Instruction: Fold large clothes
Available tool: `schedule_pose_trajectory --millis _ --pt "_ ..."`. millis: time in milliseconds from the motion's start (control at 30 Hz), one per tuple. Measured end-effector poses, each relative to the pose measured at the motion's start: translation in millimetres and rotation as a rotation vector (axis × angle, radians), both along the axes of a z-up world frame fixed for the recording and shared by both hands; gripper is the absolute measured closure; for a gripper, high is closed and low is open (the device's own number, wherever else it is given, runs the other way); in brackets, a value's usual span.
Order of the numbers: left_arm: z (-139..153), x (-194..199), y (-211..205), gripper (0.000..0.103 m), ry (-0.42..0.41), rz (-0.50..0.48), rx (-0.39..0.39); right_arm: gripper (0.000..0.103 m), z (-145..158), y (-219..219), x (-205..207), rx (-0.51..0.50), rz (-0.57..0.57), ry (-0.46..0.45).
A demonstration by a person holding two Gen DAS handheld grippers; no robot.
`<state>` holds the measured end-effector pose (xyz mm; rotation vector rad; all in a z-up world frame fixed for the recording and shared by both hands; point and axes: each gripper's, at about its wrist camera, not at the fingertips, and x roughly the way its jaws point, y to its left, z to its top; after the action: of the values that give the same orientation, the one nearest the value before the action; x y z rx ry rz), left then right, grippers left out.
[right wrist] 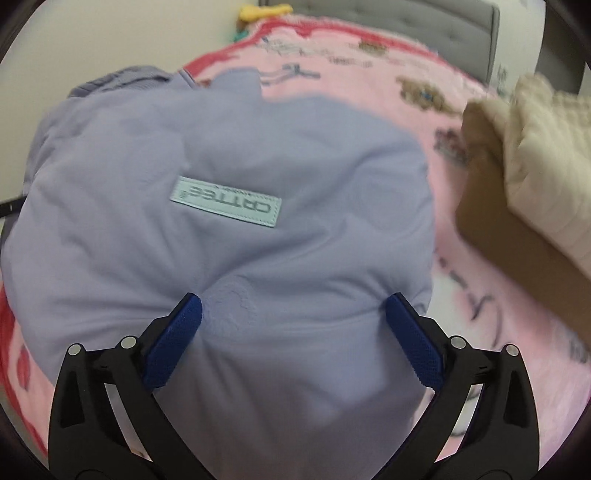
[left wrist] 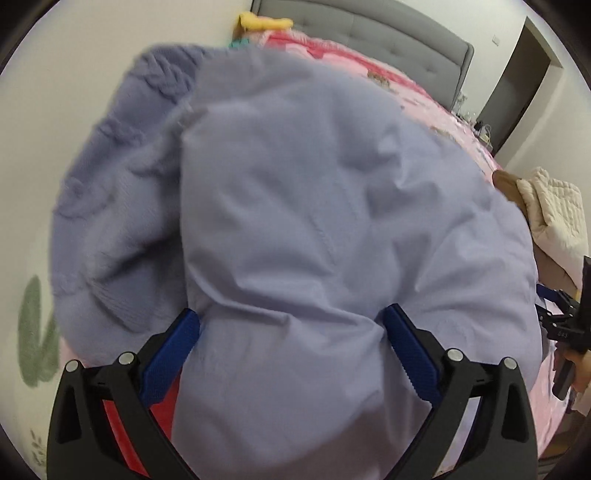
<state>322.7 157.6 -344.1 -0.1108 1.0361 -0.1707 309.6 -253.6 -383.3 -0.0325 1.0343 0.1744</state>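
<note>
A rumpled lavender padded garment [left wrist: 314, 206] lies on a pink patterned bedspread [right wrist: 369, 85], a pale blue rectangular label [right wrist: 226, 201] stitched to its smooth fabric. The left gripper [left wrist: 291, 325] and right gripper [right wrist: 293, 314] each have blue-padded jaws spread wide, with fabric bulging between them

Garment [right wrist: 229, 192] on bed [right wrist: 369, 96] — headboard [right wrist: 406, 22] behind, folded blanket [right wrist: 546, 155] right.
</note>
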Motion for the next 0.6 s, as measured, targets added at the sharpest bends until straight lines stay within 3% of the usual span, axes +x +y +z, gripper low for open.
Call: schedule_pose_trajectory --millis 133,233,367,467,600 --pt "-3.6 -1.0 -4.0 0.005 -0.010 -0.009 0.002 0.008 0.7 1.1 -1.1 -0.003 -0.006 0.007" --pt "2.8 -9.4 8.7 0.005 -0.032 0.000 -0.052 0.008 9.8 -0.9 -5.3 0.011 -0.020 -0.003" --pt "11.7 -22.7 35.6 0.005 -0.018 -0.002 -0.186 0.008 21.5 -5.9 -11.2 0.024 -0.051 0.014" --pt "9.2 -24.9 56.5 0.005 0.034 -0.008 -0.258 0.008 30.1 -5.2 -13.6 0.027 -0.076 0.024" --pt "-10.4 -15.7 80.0 0.005 0.137 -0.037 -0.422 0.008 45.0 4.5 -17.5 0.049 -0.090 0.001"
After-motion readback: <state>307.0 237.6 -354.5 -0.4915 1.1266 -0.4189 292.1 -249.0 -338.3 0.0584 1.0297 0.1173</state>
